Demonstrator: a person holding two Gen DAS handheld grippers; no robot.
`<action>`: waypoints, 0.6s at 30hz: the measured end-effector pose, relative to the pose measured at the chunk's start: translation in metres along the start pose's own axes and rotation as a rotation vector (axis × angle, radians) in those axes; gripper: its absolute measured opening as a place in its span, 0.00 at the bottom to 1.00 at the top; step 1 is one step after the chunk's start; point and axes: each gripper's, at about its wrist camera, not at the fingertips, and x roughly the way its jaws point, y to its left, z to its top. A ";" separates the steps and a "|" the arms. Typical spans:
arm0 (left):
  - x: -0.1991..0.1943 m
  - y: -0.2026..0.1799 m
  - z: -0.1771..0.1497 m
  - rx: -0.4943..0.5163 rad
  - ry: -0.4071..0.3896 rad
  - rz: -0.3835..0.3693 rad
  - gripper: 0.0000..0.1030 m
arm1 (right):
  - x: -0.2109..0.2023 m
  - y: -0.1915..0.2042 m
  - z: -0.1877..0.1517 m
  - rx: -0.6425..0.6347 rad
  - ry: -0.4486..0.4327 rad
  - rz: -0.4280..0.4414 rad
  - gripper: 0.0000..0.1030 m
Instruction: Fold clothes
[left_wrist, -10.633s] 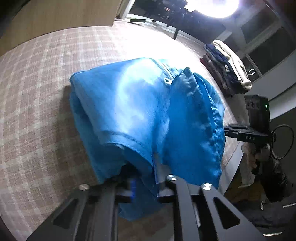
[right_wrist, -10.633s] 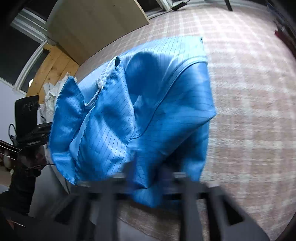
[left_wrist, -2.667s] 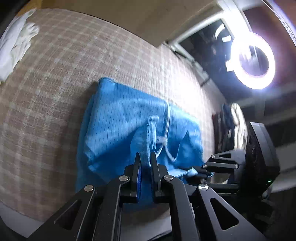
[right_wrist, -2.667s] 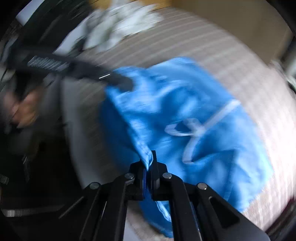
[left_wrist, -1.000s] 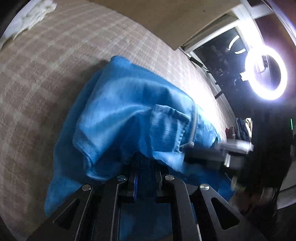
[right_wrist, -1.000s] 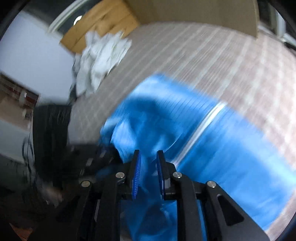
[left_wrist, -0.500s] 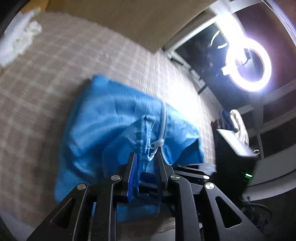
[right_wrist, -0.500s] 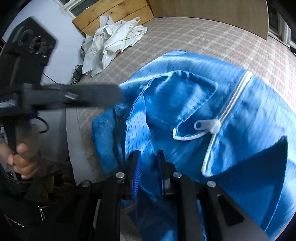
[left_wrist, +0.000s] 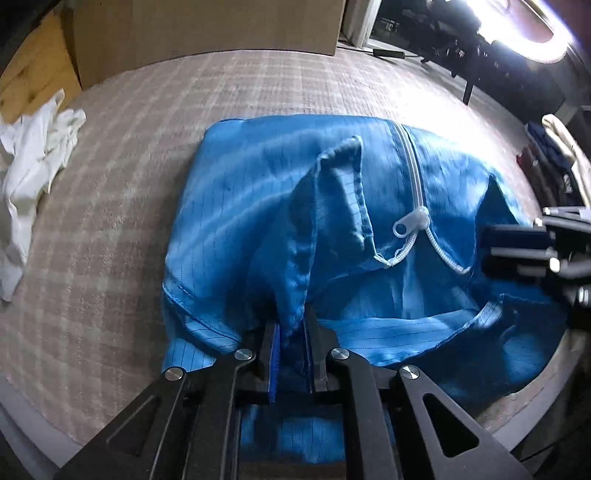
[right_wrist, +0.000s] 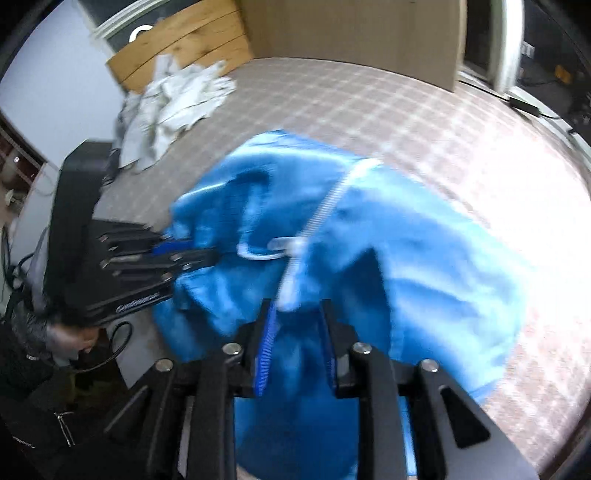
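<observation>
Left wrist view shows the blue jacket (left_wrist: 258, 206) lying crumpled on the checked tablecloth (left_wrist: 110, 221) near the table's front edge, its white zipper (left_wrist: 413, 184) partly undone with the pull tab (left_wrist: 410, 223) lying flat. A raised fold of collar fabric runs down into the left gripper (left_wrist: 291, 343), whose fingers are slightly parted with cloth passing between them (whether they actually pinch it I cannot tell). At the right edge of this view the right gripper (left_wrist: 517, 247) sits against the jacket's side.

From the right wrist, blurred by motion, the right gripper (right_wrist: 295, 347) is spread wide over the jacket (right_wrist: 424, 258), nothing clamped, and the left gripper (right_wrist: 184, 254) reaches into the cloth from the left.

Further off, a heap of white garments (left_wrist: 33, 173) lies on the table's far left, well apart from the jacket, and a stack of dark and cream clothes (left_wrist: 554, 162) sits at the far right
</observation>
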 end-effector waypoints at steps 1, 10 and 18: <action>0.000 -0.004 0.000 0.014 -0.003 0.015 0.10 | 0.003 -0.004 0.000 0.008 0.012 0.002 0.25; 0.000 -0.014 -0.005 0.056 -0.016 0.033 0.10 | 0.013 0.011 -0.023 0.006 0.079 0.113 0.25; -0.005 -0.010 -0.026 0.121 -0.036 0.026 0.11 | 0.036 0.031 -0.049 0.001 0.139 0.035 0.25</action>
